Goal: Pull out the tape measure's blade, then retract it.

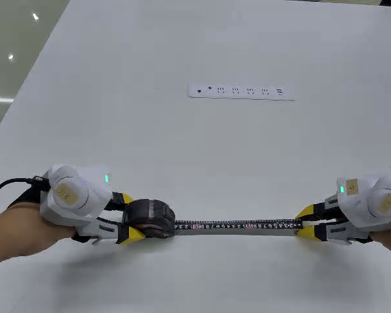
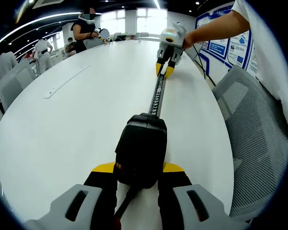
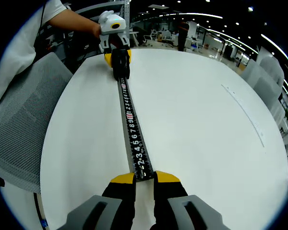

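Left gripper point(image 1: 131, 216): fingers closed around the tape measure case point(image 2: 141, 146), one yellow pad on each flat side. The case sits between the pads, resting on the white table point(image 1: 182, 150).

Right gripper point(image 3: 144, 178): fingers narrow, pinching the free end of the blade point(image 3: 132, 129). The low numbers start just ahead of the fingertips. I cannot tell whether the end hook is inside the pinch or just clear of it.

The blade runs straight from the case mouth, ahead of the left fingertips, to the right fingertips. It lies flat along the table, printed face up. A power strip point(image 1: 241, 91) lies well beyond both grippers, clear of the work.

Judgement: the pull-out looks done or nearly done, and retraction is not yet begun.

Risks from here:
- The right pinch is on a thin, slick strip. If it slips, the spring would whip the blade back into the case and the hook would hit the mouth hard.
- Opening the right fingers outright has the same effect. I should walk the end back toward the case instead.
- The left grip covers only the rear of the case, so a sideways tug on the blade could twist it between the pads.
- Lifting either end unevenly could buckle the blade.
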Demonstrator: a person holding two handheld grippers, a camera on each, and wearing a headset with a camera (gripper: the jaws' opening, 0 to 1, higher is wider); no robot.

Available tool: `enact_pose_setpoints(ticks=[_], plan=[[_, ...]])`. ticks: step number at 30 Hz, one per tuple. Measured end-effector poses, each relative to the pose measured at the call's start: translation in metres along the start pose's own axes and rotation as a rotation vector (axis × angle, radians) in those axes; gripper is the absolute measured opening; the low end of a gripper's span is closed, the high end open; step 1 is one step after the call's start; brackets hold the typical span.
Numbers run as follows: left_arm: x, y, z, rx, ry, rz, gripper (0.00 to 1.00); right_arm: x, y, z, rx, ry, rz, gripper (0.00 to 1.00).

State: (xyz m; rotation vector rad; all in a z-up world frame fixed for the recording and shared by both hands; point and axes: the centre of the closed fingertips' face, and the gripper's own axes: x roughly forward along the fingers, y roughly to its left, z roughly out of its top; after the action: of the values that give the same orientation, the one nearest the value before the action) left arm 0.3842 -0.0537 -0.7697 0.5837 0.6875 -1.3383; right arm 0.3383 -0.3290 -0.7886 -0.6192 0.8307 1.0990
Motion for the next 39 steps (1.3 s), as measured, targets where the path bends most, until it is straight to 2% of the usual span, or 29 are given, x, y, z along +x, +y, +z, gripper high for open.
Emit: enact_pose_setpoints(ticks=[12, 15, 19, 21, 22, 24, 31, 36, 38, 39], plan=[[0.000, 0.001, -0.001, -0.002, 0.010, 0.023, 0.28, 0.000, 0.000, -0.001, 0.030, 0.005, 0.001, 0.13], [0.000, 0.001, -0.001, -0.006, 0.010, 0.025, 0.28, 0.000, -0.001, -0.001, 0.019, 0.012, 0.000, 0.13], [-0.001, 0.001, -0.002, -0.028, 0.011, 0.031, 0.29, 0.000, -0.001, -0.002, 0.037, 0.012, -0.002, 0.14], [-0.001, -0.004, 0.001, -0.083, -0.008, 0.008, 0.33, -0.001, 0.000, 0.000, 0.042, 0.003, -0.004, 0.18], [-0.002, -0.003, 0.005, -0.112, -0.033, 0.005, 0.37, 0.000, 0.003, 0.005, 0.078, -0.029, 0.005, 0.21], [-0.002, 0.000, 0.003, -0.083, -0.020, 0.018, 0.37, 0.000, 0.001, 0.004, 0.076, -0.020, -0.004, 0.23], [-0.002, 0.000, 0.005, -0.073, -0.021, 0.021, 0.38, 0.000, 0.003, 0.004, 0.095, -0.021, -0.007, 0.24], [-0.006, -0.001, 0.006, -0.109, -0.038, 0.034, 0.40, -0.006, 0.001, 0.010, 0.133, -0.054, -0.043, 0.27], [-0.008, -0.001, 0.006, -0.118, -0.042, 0.051, 0.43, -0.007, 0.004, 0.013, 0.174, -0.067, -0.047, 0.31], [-0.011, 0.000, 0.006, -0.143, -0.055, 0.067, 0.44, -0.008, 0.003, 0.015, 0.192, -0.079, -0.063, 0.35]])
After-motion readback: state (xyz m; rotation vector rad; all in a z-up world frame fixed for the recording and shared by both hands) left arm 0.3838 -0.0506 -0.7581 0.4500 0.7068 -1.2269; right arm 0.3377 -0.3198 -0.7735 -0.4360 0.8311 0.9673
